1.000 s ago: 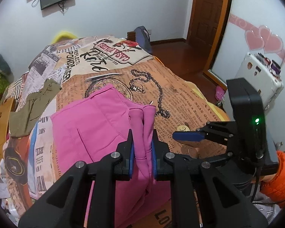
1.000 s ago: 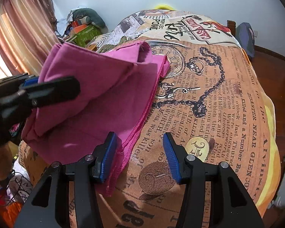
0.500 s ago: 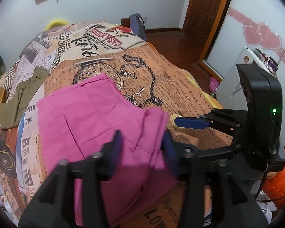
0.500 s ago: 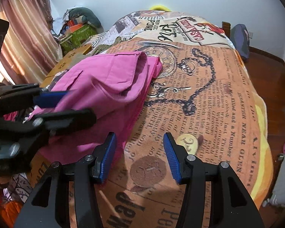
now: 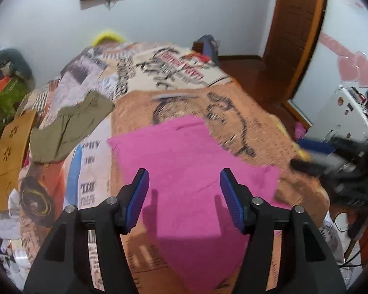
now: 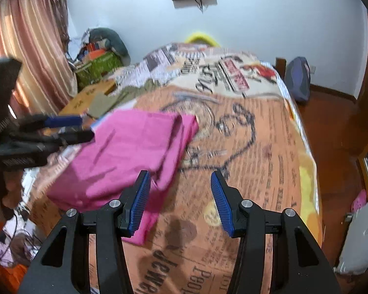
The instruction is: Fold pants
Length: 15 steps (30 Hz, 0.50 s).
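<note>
Left wrist | left fingers (image 5: 184, 197) opening, empty; right fingers (image 6: 180, 202) apart, seemingly empty; pink pants (image 5: 184, 156) folded

Beyond the left hand-held gripper (image 5: 184, 196), the bed cover's (image 5: 245, 112) print is smearing into unreadable streaks. The pink pants' (image 5: 191, 171) near end is running out under the picture's bottom edge, between the fingers. Off to its right, the right hand-held gripper (image 5: 311, 154) is blurring, its body cut by the edge.
</note>
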Each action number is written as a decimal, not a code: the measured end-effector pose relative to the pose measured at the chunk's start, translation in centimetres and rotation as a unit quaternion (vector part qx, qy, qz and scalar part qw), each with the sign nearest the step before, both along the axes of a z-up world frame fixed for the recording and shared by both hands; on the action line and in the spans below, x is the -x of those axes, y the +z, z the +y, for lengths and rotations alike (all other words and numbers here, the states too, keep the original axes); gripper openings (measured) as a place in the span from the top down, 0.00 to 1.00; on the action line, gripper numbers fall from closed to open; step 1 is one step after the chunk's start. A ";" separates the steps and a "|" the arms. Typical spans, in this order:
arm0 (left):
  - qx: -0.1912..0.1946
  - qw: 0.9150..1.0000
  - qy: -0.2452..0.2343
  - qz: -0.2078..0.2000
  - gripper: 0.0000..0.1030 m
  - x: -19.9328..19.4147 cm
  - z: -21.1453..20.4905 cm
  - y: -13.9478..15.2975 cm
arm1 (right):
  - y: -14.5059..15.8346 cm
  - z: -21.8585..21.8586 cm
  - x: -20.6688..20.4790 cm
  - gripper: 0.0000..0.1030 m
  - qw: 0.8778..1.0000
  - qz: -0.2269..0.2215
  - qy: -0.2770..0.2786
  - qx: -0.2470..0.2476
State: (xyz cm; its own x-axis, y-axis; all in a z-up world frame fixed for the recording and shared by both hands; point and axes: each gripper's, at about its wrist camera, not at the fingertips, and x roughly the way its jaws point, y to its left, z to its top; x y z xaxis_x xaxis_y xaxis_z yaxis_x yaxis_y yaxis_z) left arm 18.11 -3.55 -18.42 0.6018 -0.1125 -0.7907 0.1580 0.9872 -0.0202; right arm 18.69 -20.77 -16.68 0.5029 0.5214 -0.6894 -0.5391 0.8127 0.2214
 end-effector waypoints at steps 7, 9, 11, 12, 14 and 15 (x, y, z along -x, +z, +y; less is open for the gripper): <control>-0.018 0.999 -0.012 0.039 0.41 1.3 -0.4 -4.2 | -0.5 3.5 0.0 0.47 0.999 0.000 0.030 -0.010; -0.022 0.999 -0.014 0.032 0.40 1.6 -0.5 -4.2 | -1.5 4.1 0.1 0.47 0.999 0.013 0.035 -0.003; -0.013 0.999 -0.015 0.032 0.40 1.4 0.0 -3.8 | -2.5 4.3 0.1 0.47 0.999 0.028 0.034 0.002; -0.012 0.999 -0.012 0.029 0.40 1.3 0.4 -3.6 | -3.2 4.2 0.1 0.47 0.999 0.039 0.031 0.005; -0.017 1.000 -0.004 0.020 0.40 0.9 1.2 -2.9 | -4.1 3.7 0.2 0.47 0.998 0.054 0.024 0.003; -0.021 1.000 0.002 0.016 0.40 0.5 1.8 -2.6 | -4.4 3.3 0.2 0.47 0.998 0.060 0.020 0.000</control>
